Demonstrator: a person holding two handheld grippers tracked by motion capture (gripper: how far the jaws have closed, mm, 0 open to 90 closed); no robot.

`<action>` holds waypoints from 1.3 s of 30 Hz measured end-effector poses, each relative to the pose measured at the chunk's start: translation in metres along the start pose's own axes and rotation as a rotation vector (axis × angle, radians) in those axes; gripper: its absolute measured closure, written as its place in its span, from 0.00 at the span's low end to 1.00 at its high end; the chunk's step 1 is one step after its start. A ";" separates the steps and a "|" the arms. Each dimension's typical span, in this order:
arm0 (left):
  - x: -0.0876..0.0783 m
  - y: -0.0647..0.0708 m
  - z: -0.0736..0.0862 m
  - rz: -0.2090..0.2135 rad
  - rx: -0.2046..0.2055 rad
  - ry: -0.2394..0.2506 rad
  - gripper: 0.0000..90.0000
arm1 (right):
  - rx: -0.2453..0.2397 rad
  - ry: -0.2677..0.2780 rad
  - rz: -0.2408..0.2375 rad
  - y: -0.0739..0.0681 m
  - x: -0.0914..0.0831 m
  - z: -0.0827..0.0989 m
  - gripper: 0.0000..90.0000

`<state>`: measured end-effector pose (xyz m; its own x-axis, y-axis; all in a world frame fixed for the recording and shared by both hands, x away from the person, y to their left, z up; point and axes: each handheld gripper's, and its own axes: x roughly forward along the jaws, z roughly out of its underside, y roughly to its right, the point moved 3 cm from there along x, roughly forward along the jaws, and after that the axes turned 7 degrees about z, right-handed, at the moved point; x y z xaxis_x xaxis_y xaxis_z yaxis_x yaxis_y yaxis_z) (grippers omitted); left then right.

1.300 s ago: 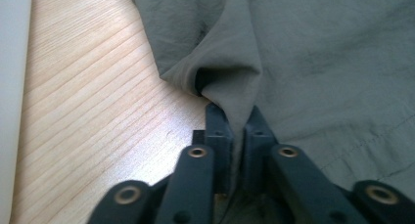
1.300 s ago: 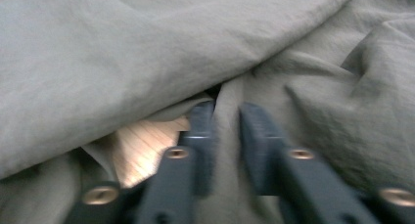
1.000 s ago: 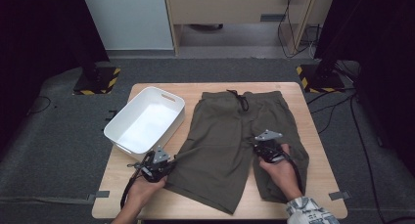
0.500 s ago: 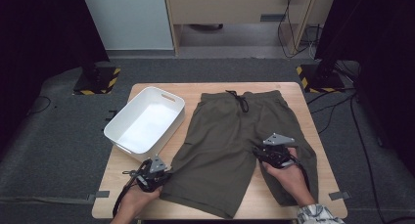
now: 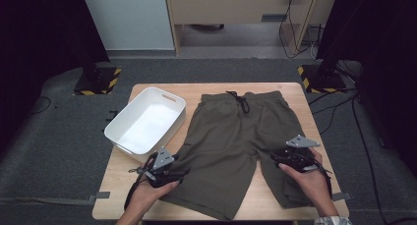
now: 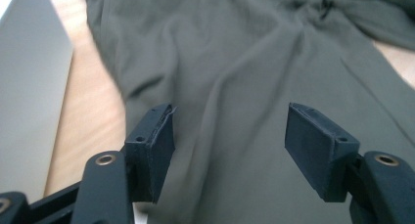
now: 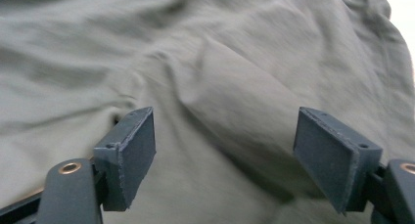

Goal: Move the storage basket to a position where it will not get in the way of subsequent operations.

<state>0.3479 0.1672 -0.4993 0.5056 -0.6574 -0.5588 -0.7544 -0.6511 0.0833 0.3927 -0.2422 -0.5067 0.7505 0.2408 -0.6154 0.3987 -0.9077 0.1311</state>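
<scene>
Lying flat on the wooden table (image 5: 123,190) are 1 pair of olive shorts (image 5: 231,136) and 1 white bin (image 5: 146,124). The left gripper (image 5: 181,174) and right gripper (image 5: 273,158), 2 in all, have just been opening, jaws spread above the fabric, pinching nothing.

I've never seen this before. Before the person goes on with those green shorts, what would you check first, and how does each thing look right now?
1. Left gripper let go: ok. Its jaws have just been opening and stand apart, pads off the cloth.
2. Right gripper let go: ok. Its jaws have just been opening too, nothing pinched between them.
3. Shorts lying spread out: ok, mostly flat, waistband at the far side, some wrinkles.
4. Shorts fully on the table: not ok, the near leg hems reach or slightly overhang the near edge.
5. White bin clear of the cloth: cannot tell, it sits right beside the shorts.
</scene>
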 end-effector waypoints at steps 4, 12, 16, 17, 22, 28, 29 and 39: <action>0.018 0.002 -0.011 -0.001 0.007 0.008 0.38 | 0.020 -0.030 0.057 0.011 0.000 0.007 0.37; 0.051 0.008 -0.025 -0.005 0.029 0.014 0.39 | 0.004 -0.094 0.146 0.020 -0.008 0.024 0.57; 0.052 0.013 -0.021 0.002 0.048 0.009 0.40 | 0.014 -0.126 0.167 0.028 -0.002 0.034 0.57; 0.052 0.014 -0.021 0.006 0.045 0.018 0.41 | 0.021 -0.140 0.164 0.029 0.000 0.036 0.62; 0.054 0.016 -0.022 0.011 0.052 0.019 0.42 | 0.024 -0.192 0.093 0.030 0.007 0.045 0.94; 0.059 0.021 -0.025 0.030 0.048 0.020 0.43 | 0.069 -0.158 -0.006 0.020 0.013 0.041 1.00; 0.061 0.023 -0.026 0.035 0.050 0.022 0.43 | 0.071 -0.155 -0.027 0.015 0.015 0.039 1.00; 0.095 0.045 -0.053 0.102 0.059 0.018 0.45 | 0.011 -0.067 -0.128 -0.021 0.023 0.016 0.98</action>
<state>0.3838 0.0556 -0.5049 0.4318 -0.7264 -0.5348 -0.8254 -0.5572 0.0904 0.3932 -0.2230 -0.5366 0.6567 0.3318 -0.6772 0.4831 -0.8747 0.0399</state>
